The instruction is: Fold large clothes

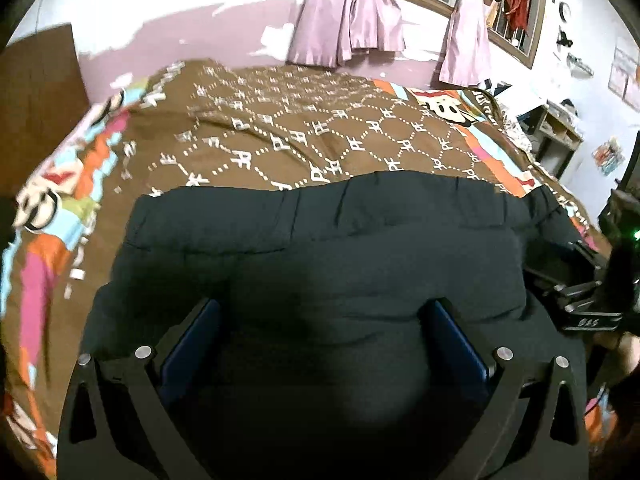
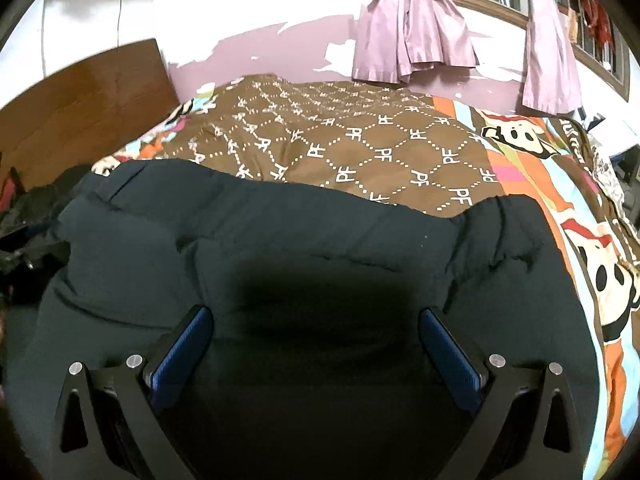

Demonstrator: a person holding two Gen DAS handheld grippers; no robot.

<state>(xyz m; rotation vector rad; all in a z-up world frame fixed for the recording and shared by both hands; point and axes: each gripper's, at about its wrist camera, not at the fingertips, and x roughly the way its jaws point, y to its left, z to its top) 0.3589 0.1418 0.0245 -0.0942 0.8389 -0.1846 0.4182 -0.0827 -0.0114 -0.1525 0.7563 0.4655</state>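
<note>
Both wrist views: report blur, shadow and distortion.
Left wrist view: motion blur smears the bedspread at left; a soft shadow sits on the dark garment between the open fingers. Right wrist view: sharper, a darker shadow patch on the garment; fisheye bends the window frame.

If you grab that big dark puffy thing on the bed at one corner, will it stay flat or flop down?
The dark garment would probably flop and sag: it is soft cloth, creased and puffy. It likely drags on the patterned bedspread rather than slides. It looks wide, so one tool alone probably lifts only a corner.
</note>
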